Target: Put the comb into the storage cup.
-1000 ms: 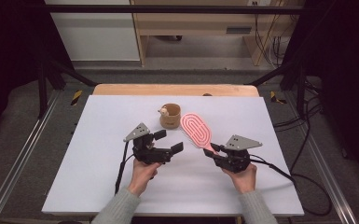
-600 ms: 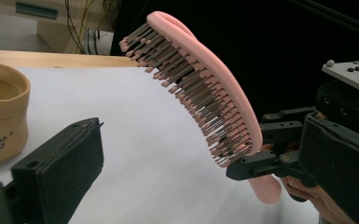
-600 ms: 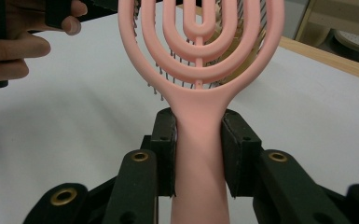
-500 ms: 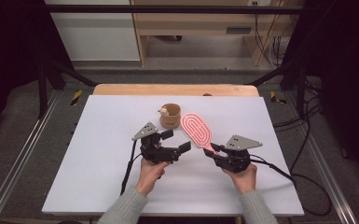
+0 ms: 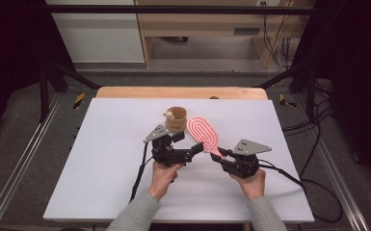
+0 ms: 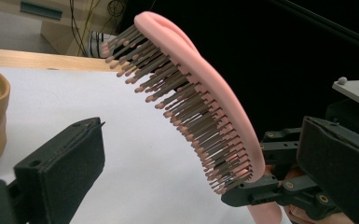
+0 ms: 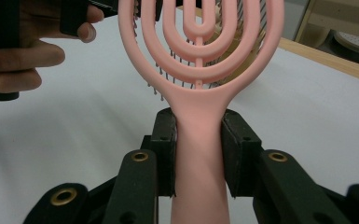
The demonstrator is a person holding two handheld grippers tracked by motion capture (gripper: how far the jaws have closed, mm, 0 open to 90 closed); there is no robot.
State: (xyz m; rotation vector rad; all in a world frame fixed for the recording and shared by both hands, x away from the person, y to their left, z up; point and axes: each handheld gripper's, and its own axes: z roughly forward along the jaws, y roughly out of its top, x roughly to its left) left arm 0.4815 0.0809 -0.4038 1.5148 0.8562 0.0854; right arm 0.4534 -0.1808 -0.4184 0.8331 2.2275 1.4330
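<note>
A pink hairbrush (image 5: pixel 203 134) is held off the white table, head tilted up and away toward the far side. My right gripper (image 5: pixel 223 157) is shut on its handle (image 7: pixel 199 154), with a jaw on each side. The brush's looped back (image 7: pixel 200 42) faces the right gripper view. My left gripper (image 5: pixel 189 144) is open just left of the brush head. In the left gripper view its wide-apart jaws frame the bristles (image 6: pixel 191 107) without touching them. A wooden cup (image 5: pixel 176 119) stands behind the left gripper.
The white table (image 5: pixel 101 159) has bare surface to the left, right and front. Its wooden far edge (image 5: pixel 183 92) borders a gap to shelving. Cables trail from both grippers toward the near side. The hand on the left gripper (image 7: pixel 23 56) is close beside the brush head.
My left gripper has moved right, up to the bristle side of the brush head. The right gripper and the brush have stayed put.
</note>
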